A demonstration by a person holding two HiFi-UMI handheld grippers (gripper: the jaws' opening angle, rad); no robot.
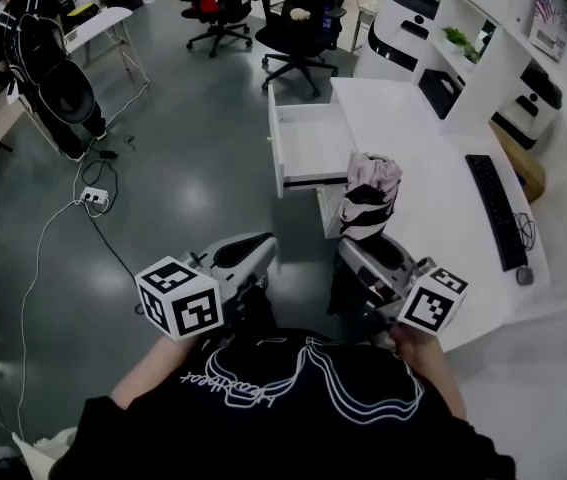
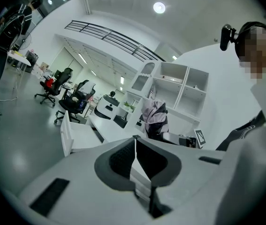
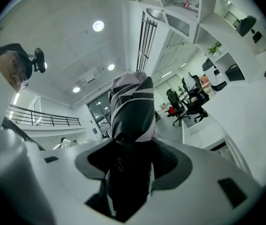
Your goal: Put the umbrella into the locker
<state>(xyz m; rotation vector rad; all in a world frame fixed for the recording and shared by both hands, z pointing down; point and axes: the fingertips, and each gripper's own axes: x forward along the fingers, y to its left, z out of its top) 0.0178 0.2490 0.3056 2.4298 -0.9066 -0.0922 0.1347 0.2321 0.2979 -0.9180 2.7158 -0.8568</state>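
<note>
My right gripper is shut on a folded umbrella of black, pink and white cloth, gripping its lower end so the bundle sticks out ahead. In the right gripper view the umbrella fills the gap between the pads of the right gripper. An open white drawer juts from the white desk just beyond the umbrella. My left gripper hangs over the floor to the left, apart from the umbrella. In its own view the left gripper has its jaws together with nothing in them.
A black keyboard and a mouse lie on the desk's right side. White shelves stand behind it. Black office chairs stand beyond the drawer. A power strip with cables lies on the grey floor at left.
</note>
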